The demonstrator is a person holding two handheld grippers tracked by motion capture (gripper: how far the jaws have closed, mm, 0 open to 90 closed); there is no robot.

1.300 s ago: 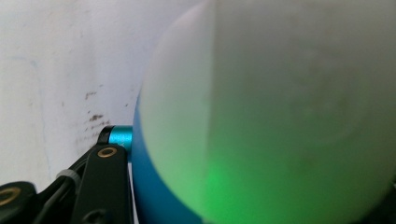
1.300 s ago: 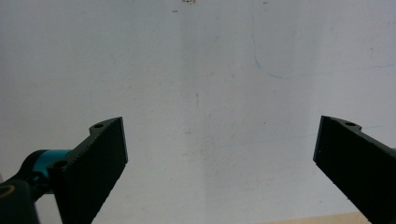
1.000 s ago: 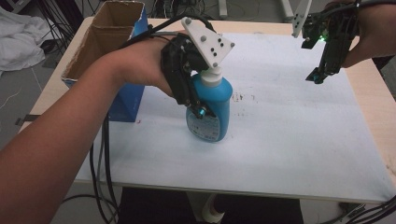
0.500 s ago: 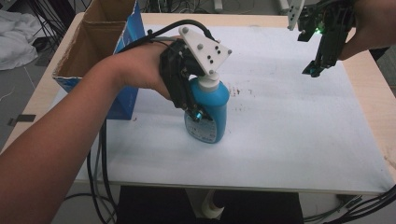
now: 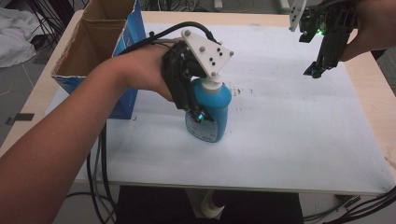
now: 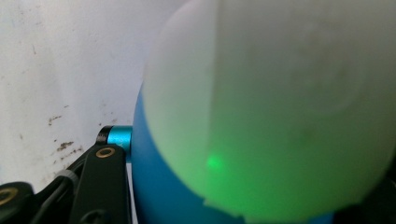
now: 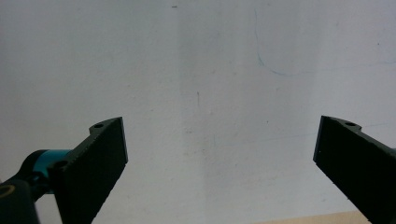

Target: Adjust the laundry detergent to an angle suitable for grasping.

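Blue bottle (image 5: 208, 109) w/ white cap stands upright on the white surface (image 5: 289, 140), a bit left of centre, just beside the open cardboard box (image 5: 95, 56) at the far left corner. Left gripper (image 5: 198, 109) comes at it from the box side, jaws pinching the bottle high on its body near the shoulder; in the left gripper view the cap (image 6: 275, 107) sits right up against the camera w/ blue body below and one jaw flat to its side. Right gripper (image 5: 320, 65) hangs over the far right of the surface, well apart from the bottle, jaws spread wide w/ nothing between them (right gripper view: bare surface).

Step in hand looks like moving the bottle, prob. toward the box. To do it well: keep the squeeze firm, since the plastic is smooth and rounded and likely to slip or twist. Lift straight up before going sideways so the base clears. Grip is high, so the body may swing – go slow, keep it upright. Clear the box wall w/ margin, lower in, then let go
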